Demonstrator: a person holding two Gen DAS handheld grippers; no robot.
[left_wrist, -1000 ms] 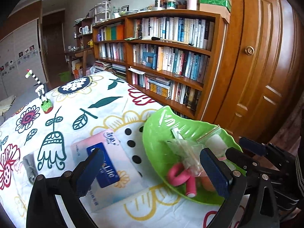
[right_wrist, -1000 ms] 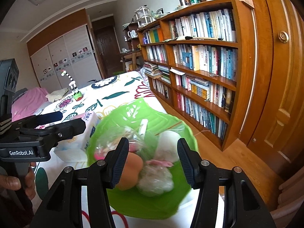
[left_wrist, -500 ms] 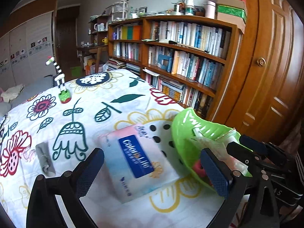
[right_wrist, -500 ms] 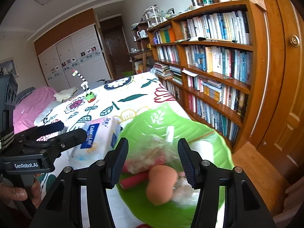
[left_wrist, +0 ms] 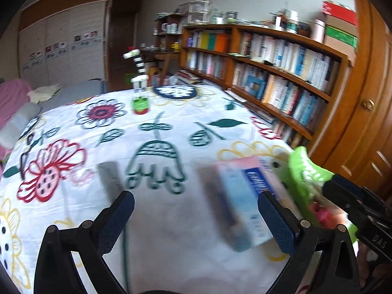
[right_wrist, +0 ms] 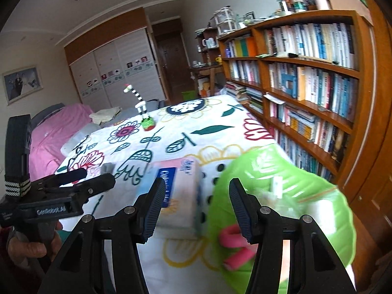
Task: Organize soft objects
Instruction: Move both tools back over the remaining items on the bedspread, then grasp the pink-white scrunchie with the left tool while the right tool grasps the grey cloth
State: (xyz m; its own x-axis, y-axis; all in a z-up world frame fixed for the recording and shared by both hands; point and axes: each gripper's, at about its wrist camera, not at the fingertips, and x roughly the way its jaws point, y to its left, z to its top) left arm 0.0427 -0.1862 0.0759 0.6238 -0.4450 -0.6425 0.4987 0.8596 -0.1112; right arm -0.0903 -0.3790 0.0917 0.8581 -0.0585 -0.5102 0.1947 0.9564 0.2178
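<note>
A green leaf-shaped plate (right_wrist: 306, 191) sits at the table's right edge and holds a pink foam curler (right_wrist: 236, 246), a white roll and clear wrapped items. It also shows in the left wrist view (left_wrist: 306, 171). A soft tissue pack (right_wrist: 181, 191) with a blue label lies left of the plate; it also shows blurred in the left wrist view (left_wrist: 245, 201). My right gripper (right_wrist: 196, 205) is open and empty, over the gap between pack and plate. My left gripper (left_wrist: 196, 223) is open and empty above the cloth, left of the pack.
A floral tablecloth (left_wrist: 159, 132) covers the table. A striped giraffe toy (left_wrist: 139, 83) stands at the far side. A small grey item (left_wrist: 107, 174) lies on the cloth at left. A bookshelf (right_wrist: 306, 78) and wooden door (left_wrist: 367, 98) stand to the right.
Both grippers have swung left. The plate has slid toward the right edge of both views, and the tissue pack and more of the tablecloth have come into view.
</note>
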